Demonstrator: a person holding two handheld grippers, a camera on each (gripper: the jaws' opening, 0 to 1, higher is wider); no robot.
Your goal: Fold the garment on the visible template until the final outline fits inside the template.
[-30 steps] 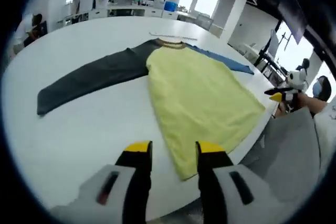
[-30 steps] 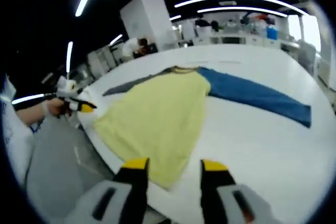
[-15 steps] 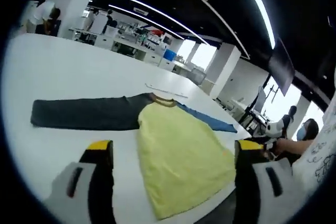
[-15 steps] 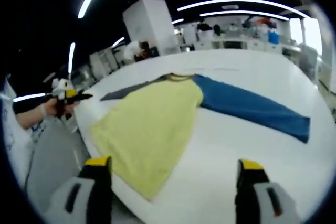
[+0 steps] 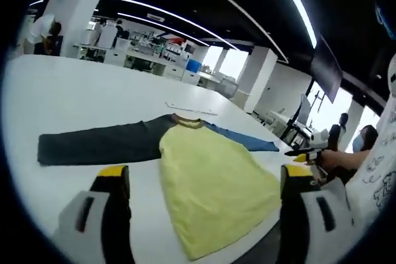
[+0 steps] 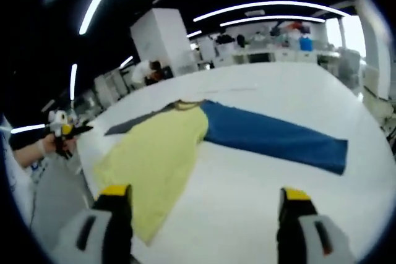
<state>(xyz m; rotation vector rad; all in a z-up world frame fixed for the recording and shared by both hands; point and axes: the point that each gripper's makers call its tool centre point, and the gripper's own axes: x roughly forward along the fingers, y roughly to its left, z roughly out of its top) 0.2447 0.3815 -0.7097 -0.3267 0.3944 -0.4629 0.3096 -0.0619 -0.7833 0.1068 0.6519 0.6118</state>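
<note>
A long-sleeved shirt lies spread flat on the white table (image 5: 74, 103). Its yellow body (image 5: 213, 183) (image 6: 151, 159) reaches the table's near edge. One sleeve is dark grey (image 5: 99, 145) and stretches left in the left gripper view. The other sleeve is blue (image 6: 275, 140) and stretches right in the right gripper view. A thin outline (image 5: 192, 108) is marked on the table past the collar. My left gripper (image 5: 204, 199) is open and held above the hem. My right gripper (image 6: 204, 211) is open above the bare table beside the body. Neither touches the cloth.
The other gripper (image 5: 304, 151) (image 6: 62, 129) shows in a person's hand, off the table's edge. Grey floor (image 6: 49, 208) lies below that edge. Desks, shelves and people stand far behind the table (image 6: 266, 41).
Both grippers went from narrow to wide open over the second. Both cameras swung: the left view rose to a flatter look; the right view turned toward the blue sleeve. The shirt has not moved.
</note>
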